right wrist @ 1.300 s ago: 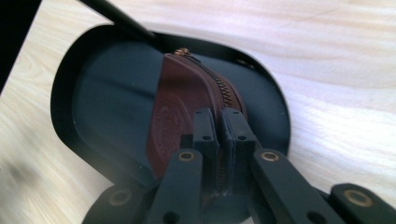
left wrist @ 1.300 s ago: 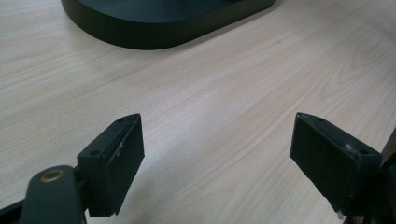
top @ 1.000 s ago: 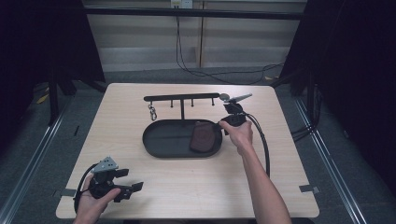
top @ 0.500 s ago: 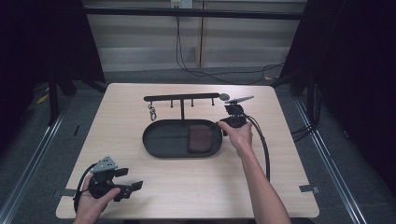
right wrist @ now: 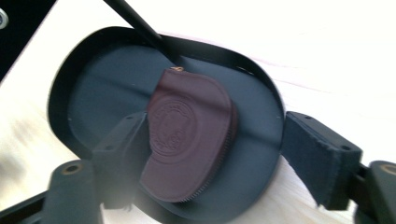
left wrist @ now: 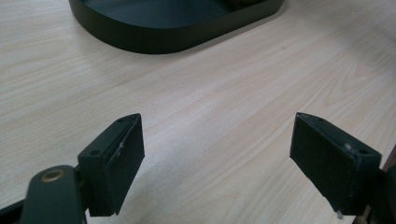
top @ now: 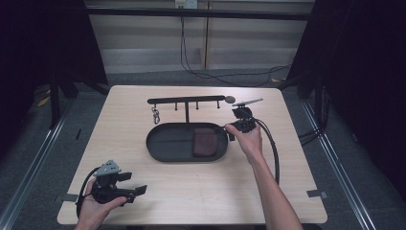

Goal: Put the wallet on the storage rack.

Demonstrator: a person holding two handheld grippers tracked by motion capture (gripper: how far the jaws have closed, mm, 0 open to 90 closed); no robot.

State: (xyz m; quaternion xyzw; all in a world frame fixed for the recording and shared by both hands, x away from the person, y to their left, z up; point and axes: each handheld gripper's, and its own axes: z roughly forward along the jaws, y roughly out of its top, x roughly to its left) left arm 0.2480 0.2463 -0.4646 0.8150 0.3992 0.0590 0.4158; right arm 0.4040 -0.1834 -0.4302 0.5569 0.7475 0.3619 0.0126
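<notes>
Near you, your left gripper [top: 137,190] rests wide open on the table [top: 201,191]. Farther off, your right gripper [top: 229,130], jaws just opened, has released the brown zip pouch [right wrist: 187,135] into the black oval tray [top: 163,152]; next, withdraw clear.

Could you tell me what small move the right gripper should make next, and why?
Probably draw the right gripper back from the black tray. Its jaws have just been opening and stand wide, and the brown zip pouch lies flat in the tray, apparently released, so nothing seems left to hold.
</notes>
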